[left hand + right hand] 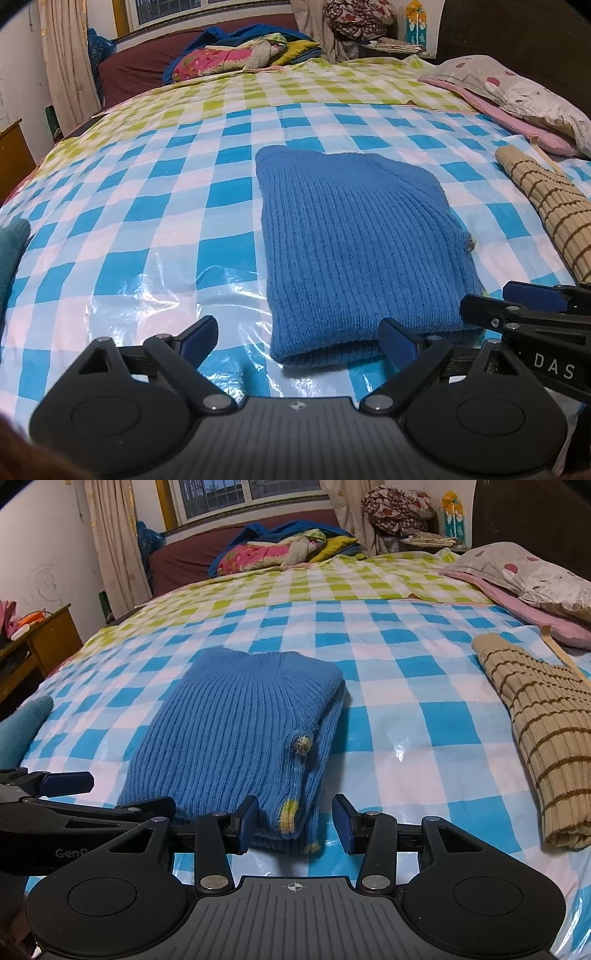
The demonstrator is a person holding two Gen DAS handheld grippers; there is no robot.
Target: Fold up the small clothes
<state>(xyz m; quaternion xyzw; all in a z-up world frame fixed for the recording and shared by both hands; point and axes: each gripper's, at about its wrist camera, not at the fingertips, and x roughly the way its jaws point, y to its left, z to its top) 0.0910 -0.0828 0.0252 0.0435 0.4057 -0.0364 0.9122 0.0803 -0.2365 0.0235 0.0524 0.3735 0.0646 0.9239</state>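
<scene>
A blue ribbed knit sweater (351,243) lies folded into a rectangle on the checked plastic sheet (147,206) over the bed. It also shows in the right wrist view (236,731), with a small yellow pompom near its right edge. My left gripper (299,338) is open and empty at the sweater's near edge. My right gripper (297,825) is open and empty, its fingers on either side of the sweater's near right corner. Each gripper shows at the side of the other's view.
A tan striped knit garment (543,738) lies on the right. A teal cloth (22,727) lies at the left edge. Pillows (535,579) sit at the far right, piled bedding (280,546) at the back, a wooden cabinet (40,646) at the left.
</scene>
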